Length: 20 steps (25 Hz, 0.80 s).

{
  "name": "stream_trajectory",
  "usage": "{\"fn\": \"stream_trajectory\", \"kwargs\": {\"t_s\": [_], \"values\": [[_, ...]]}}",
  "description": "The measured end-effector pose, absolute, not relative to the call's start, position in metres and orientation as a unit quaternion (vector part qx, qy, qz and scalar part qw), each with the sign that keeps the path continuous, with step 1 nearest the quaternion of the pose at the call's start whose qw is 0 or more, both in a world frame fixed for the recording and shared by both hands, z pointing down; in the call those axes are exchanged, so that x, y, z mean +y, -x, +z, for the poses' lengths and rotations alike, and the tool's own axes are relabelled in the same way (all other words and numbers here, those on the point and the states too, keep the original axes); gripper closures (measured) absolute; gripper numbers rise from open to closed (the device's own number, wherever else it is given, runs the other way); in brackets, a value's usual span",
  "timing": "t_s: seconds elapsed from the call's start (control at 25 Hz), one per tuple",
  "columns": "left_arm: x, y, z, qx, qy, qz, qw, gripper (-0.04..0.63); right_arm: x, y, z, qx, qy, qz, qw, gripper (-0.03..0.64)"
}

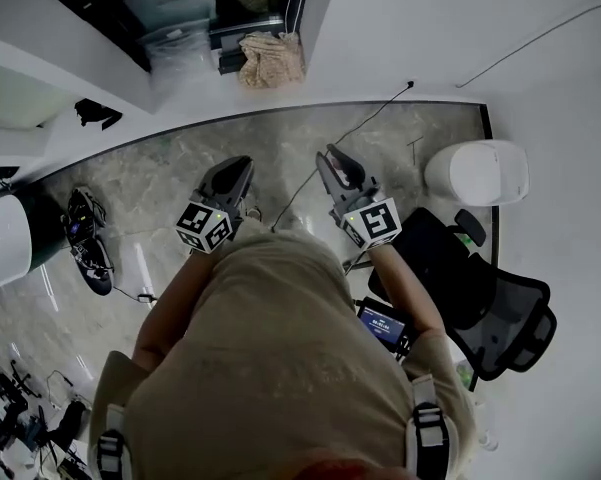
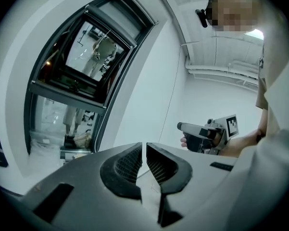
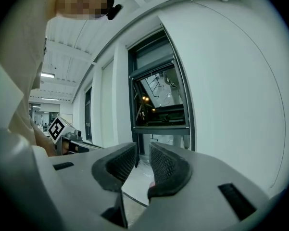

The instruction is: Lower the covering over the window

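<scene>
The window [image 3: 158,100] is a tall, dark-framed opening in the curved white wall, and its upper sash is tilted open. The person stands facing the window, well short of it, with both tools held out toward it. The left gripper [image 2: 144,150] is clenched on nothing, its ribbed pads all but meeting. The right gripper [image 3: 143,150] is released, with a narrow gap between its pads and only floor showing through.

The covering cannot be made out in any view. If it is a blind, it is presumably gathered at the top of the window, above the tilted sash. A thin cable [image 2: 175,90] runs down the wall just right of the window; whether it belongs to the covering cannot be told.

Such a covering is likely light, soft fabric with a stiffer bar along its lower edge. The middle of that bar, or a pull cord beside the window frame, looks like the place to take hold. A cord would be thin and slick, so the pads would have to close fully on it. The pull should be steady and straight down, since the mechanism at the top is probably the fragile part.

A cloth bundle [image 1: 272,60] and a clear box [image 1: 178,50] lie at the foot of the window, where the lowered edge may meet them.
</scene>
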<state>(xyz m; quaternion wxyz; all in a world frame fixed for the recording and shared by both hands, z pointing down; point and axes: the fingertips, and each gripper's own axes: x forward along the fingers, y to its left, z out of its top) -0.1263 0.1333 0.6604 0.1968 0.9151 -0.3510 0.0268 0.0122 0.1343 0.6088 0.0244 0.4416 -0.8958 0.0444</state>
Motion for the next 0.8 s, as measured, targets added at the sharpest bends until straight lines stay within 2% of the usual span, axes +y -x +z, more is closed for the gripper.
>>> {"fn": "stream_trajectory", "kwargs": {"t_s": [0.52,0.8], "values": [[0.271,0.097,0.683,-0.399,-0.891,0.016,0.215,0.569,0.26,-0.044,0.625,-0.91,-0.41,0.052,0.027,0.525],[0.315,0.117,0.68,-0.441,-0.868,-0.017,0.229,0.569,0.294,-0.034,0.623,-0.923,-0.383,0.042,0.025,0.525]]}}
